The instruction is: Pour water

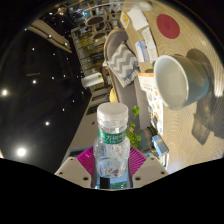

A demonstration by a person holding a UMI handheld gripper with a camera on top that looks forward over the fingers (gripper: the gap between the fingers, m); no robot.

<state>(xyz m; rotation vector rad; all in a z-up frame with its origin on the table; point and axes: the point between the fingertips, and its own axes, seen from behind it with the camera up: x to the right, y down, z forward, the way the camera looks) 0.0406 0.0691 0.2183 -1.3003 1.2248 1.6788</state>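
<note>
Two pink-padded fingers (84,160) of the handheld gripper (113,165) clamp a clear plastic water bottle (113,148) from either side, the pads pressing against its ribbed lower body so that the bottle sits squarely between them. Its white screw cap (113,112) faces away from the camera, and a green band of label circles the neck just below it. The whole scene appears rolled sideways, the room's floor and furniture running up one side of the view. Beyond the bottle and off to the right, well apart from it, a pale grey-green cup (180,79) shows its round mouth and thick rim, resting against a light yellowish surface (178,122). Farther back stands a chair with a grey-and-white chevron cushion (123,62), and a red round object (168,25) shows on a pale panel behind the cup. On the left, a dark ceiling is dotted with bright spot lamps (21,152). Whether water remains in the bottle cannot be told.
</note>
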